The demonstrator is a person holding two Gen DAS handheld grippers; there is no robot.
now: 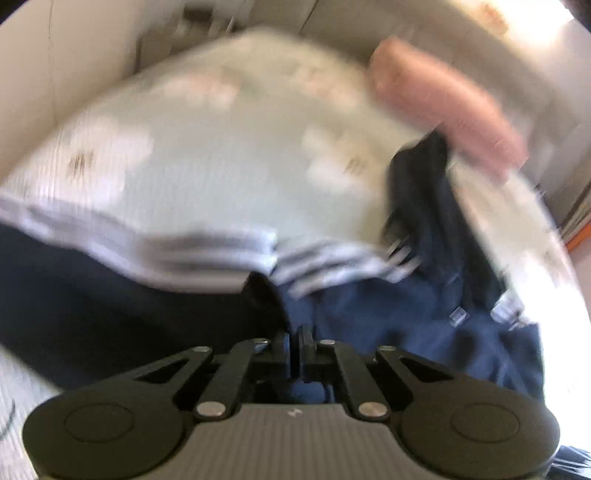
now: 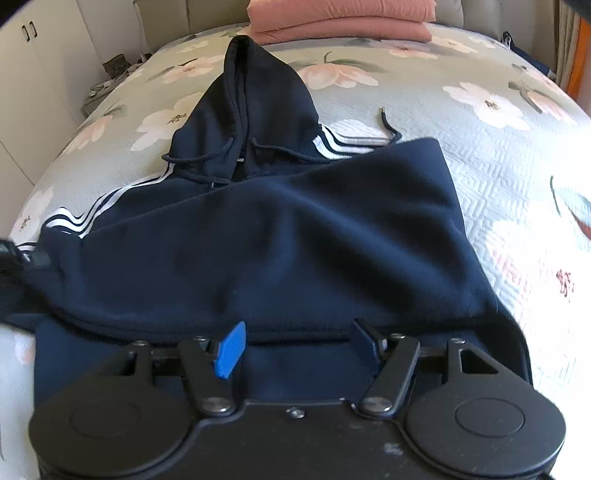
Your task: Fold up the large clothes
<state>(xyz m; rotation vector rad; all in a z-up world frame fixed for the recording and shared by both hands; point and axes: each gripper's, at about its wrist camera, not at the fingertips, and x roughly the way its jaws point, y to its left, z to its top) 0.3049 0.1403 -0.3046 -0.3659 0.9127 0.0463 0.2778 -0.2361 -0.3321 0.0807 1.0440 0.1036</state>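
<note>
A navy hoodie with white sleeve stripes lies on a floral bedspread, hood pointing away, its right side folded over the body. My right gripper is open with blue pads, just above the hoodie's near hem, holding nothing. In the blurred left wrist view my left gripper has its fingers pressed together on a fold of the navy hoodie; the striped sleeve stretches across in front.
Folded pink clothes are stacked at the head of the bed; they also show in the left wrist view. White cabinets stand to the left of the bed. An orange edge is at far right.
</note>
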